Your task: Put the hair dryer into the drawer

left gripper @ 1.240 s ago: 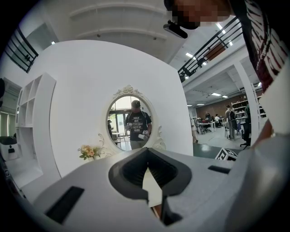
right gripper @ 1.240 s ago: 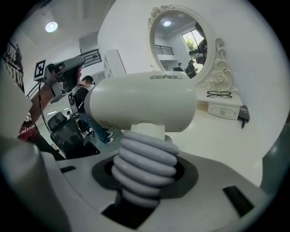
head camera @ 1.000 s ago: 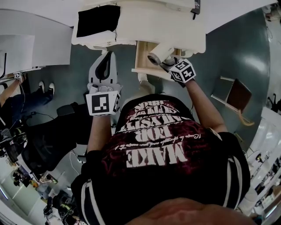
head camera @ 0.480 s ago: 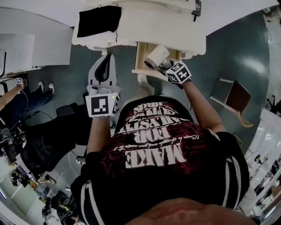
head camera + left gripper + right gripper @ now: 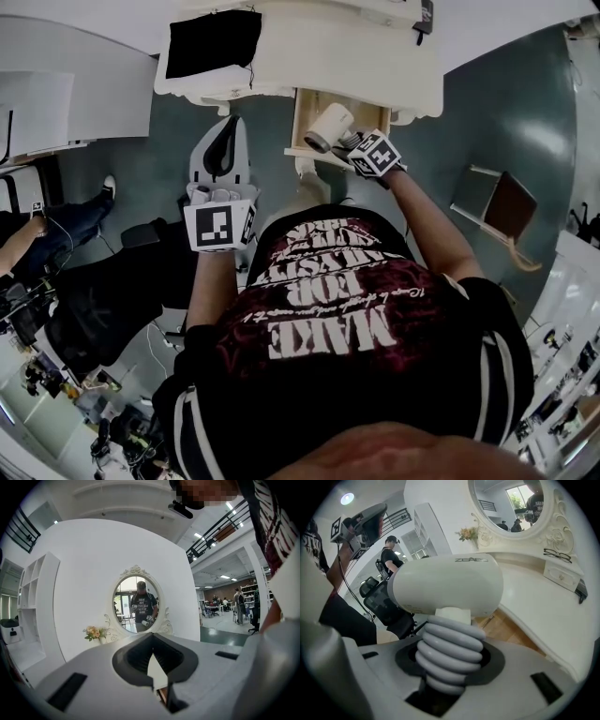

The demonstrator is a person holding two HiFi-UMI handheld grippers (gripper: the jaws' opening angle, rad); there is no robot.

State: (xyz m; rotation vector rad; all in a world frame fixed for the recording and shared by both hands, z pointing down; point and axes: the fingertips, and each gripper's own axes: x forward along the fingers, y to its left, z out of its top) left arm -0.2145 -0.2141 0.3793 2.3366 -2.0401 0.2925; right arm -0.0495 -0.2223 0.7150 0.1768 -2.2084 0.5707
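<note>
Right gripper [image 5: 450,667]: jaws clamped on the ribbed handle of the hair dryer [image 5: 447,585], its barrel carried above the front edge of the open drawer [image 5: 298,122] under the white worktop [image 5: 375,56]. Left gripper [image 5: 153,644]: jaws closed, empty, held aside. Risk, as judged: the wide barrel could knock the drawer front or the worktop edge and twist in the grip.

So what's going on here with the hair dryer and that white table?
A person stands at a white dressing table with a handheld gripper in each hand. The right gripper is clamped on the ribbed handle of a white hair dryer and holds it over the table's open wooden drawer; it is not yet set down inside. The left gripper is off to the side, jaws together and empty.
</note>
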